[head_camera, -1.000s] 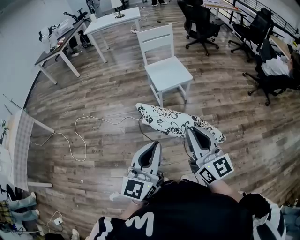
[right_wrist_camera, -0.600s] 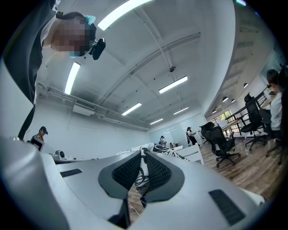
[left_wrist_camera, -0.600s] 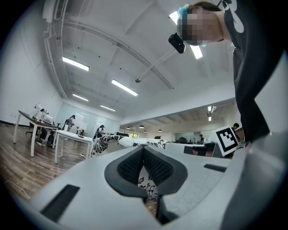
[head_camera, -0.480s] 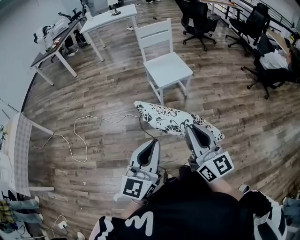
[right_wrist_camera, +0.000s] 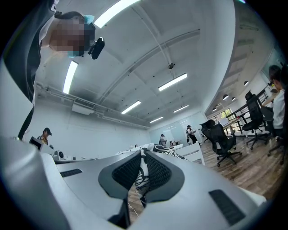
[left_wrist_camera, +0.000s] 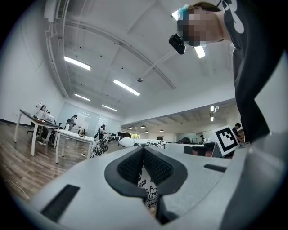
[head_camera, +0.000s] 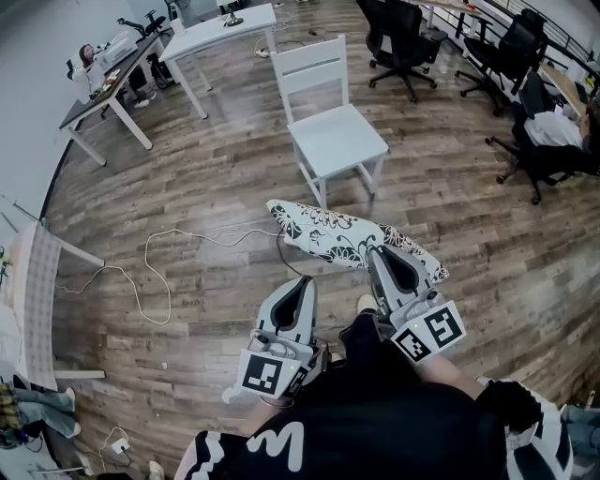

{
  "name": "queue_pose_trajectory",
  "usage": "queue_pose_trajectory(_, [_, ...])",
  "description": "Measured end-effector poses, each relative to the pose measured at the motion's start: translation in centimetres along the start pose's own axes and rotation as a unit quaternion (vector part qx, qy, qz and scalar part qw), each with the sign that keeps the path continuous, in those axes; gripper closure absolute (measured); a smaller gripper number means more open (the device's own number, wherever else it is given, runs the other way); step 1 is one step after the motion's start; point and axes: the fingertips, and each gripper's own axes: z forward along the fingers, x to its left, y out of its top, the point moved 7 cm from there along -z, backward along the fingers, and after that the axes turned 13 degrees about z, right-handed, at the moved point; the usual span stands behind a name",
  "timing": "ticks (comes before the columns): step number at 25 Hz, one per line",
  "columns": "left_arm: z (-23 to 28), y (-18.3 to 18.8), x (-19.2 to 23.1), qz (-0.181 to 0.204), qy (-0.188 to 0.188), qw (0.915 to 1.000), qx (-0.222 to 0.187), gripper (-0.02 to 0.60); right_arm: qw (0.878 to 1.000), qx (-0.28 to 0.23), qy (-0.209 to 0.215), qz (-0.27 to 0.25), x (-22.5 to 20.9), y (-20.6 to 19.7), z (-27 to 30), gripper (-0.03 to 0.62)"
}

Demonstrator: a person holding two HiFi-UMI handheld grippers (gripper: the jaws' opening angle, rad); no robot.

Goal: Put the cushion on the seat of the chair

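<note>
The black-and-white floral cushion (head_camera: 342, 239) hangs level above the wood floor, held between both grippers. In the head view my left gripper (head_camera: 307, 281) grips its near left edge and my right gripper (head_camera: 382, 251) its near right edge. The left gripper view has floral fabric (left_wrist_camera: 146, 186) pinched between the dark pads (left_wrist_camera: 128, 167) of the left gripper (left_wrist_camera: 144, 150). Through the right gripper (right_wrist_camera: 142, 155) runs a fold of the cushion (right_wrist_camera: 143, 173), squeezed tight. The white wooden chair (head_camera: 337, 141) stands a short way beyond the cushion, its seat bare.
A white cable (head_camera: 159, 272) loops over the floor at left. A white table (head_camera: 225, 28) and a dark desk (head_camera: 103, 80) stand at the back left. Black office chairs (head_camera: 403, 42) and a seated person (head_camera: 558, 127) are at the right. A white frame (head_camera: 37, 291) stands far left.
Both grippers have carried the cushion a little forward toward the chair. Their hold on it is unchanged.
</note>
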Motion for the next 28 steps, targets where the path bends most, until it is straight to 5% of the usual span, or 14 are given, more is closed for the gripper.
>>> queue_pose_trajectory(10, [9.7, -1.4, 1.5, -0.002, -0.011, 0.9999, -0.005, 0.575, 1.0, 0.016, 0.021, 0.005, -7.6, 2.5, 6.3, 0.557])
queue_pose_trajectory(28, [26.2, -2.6, 2.9, 0.005, 0.03, 0.9993, 0.02, 0.575, 0.999, 0.025, 0.029, 0.015, -22.0, 9.0, 14.1, 0.557])
